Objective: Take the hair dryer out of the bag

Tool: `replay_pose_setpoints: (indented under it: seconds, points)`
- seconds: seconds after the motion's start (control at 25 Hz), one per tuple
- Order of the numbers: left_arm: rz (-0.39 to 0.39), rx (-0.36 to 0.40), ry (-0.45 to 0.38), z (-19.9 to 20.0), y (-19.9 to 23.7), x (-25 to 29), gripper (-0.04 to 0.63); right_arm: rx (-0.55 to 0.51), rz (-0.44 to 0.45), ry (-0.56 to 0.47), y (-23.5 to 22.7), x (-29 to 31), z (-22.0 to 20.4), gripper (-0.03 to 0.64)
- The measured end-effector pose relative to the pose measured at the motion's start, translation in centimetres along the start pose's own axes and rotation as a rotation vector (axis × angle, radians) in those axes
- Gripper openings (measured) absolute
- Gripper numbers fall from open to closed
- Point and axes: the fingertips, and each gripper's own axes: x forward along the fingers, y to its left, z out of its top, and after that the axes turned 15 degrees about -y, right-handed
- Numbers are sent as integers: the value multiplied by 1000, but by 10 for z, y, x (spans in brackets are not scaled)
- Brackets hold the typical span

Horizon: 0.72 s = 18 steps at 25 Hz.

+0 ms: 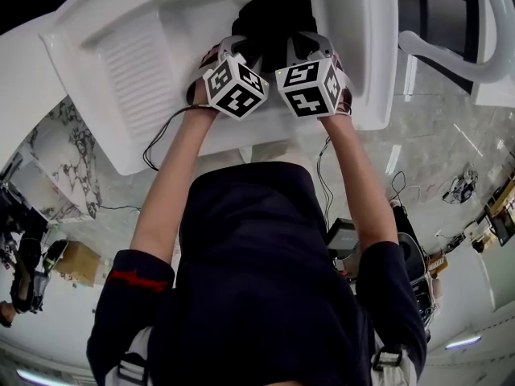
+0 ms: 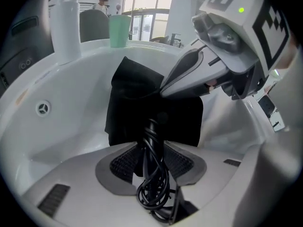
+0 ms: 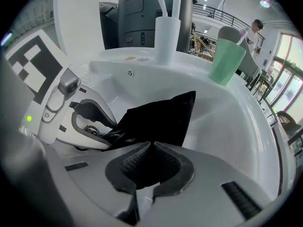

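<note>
Cord lies between your wide-open left tongs; your right tongs pinch the black bag in the white sink. The hair dryer sits hidden inside, so close low on the cord bundle, anchor the fabric, and draw out steadily.

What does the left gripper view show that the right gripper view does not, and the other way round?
Only the left gripper view: the left gripper's open jaws, with a coiled black cord between them. Only the right gripper view: the right gripper's jaws, shut on the black bag's fabric. Both: the bag, the green cup, the white sink.
</note>
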Motion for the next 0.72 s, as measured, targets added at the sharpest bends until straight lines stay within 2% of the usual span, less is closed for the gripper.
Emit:
replay_pose_setpoints:
  seconds: [0.2,0.36,0.72]
  points:
    - [-38,-46,10,-2,2,1,172,24,7,-4,-2,1,0,44]
    - [-65,-94,-23,5,1,1,189,29,9,-4,-1,1,-2,44]
    - [-86,-78,19,-6,-7,21,201,36,15,-6,-3,0,-2,44]
